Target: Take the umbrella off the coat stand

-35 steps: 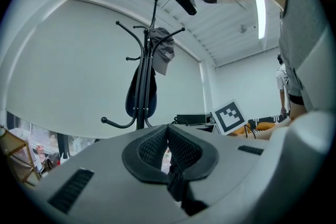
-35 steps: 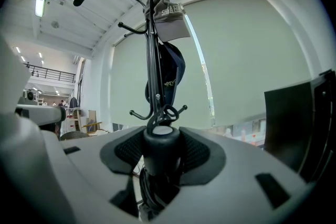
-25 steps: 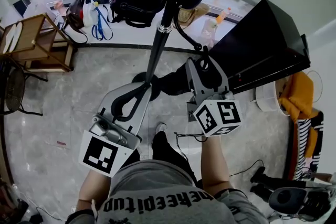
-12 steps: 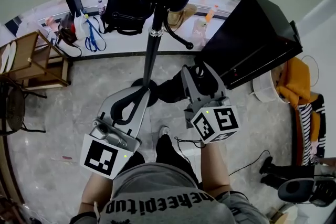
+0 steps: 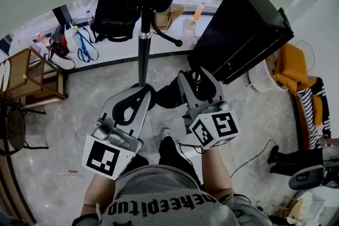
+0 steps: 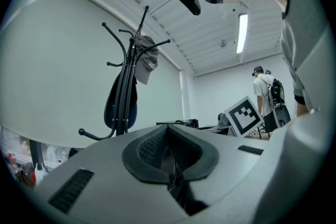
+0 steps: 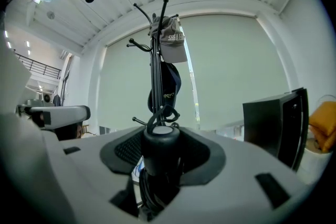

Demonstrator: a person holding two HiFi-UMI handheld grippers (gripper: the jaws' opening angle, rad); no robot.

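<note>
- The right gripper [image 5: 194, 81] has its fingers closed on the umbrella [image 5: 168, 96], gripping it by the round black handle [image 7: 159, 150]. The jaws stand fairly wide because the handle fills the gap between the pads.
- The umbrella is folded and black. It is off the hooks, low down in front of the person, just beside the pole of the coat stand [image 5: 143, 58]. Its body runs from the right gripper's jaws toward the left gripper.
- The left gripper [image 5: 140, 95] has its fingers brought together, pad against pad, with nothing between them. It is held near the foot of the pole, close to the umbrella's far end.
- In the right gripper view the coat stand [image 7: 156, 73] rises straight behind the handle. A grey cap [image 7: 171, 39] hangs near its top and a dark blue item hangs lower on it.
- A black cabinet [image 5: 243, 29] stands to the right of the coat stand, against the wall.
</note>
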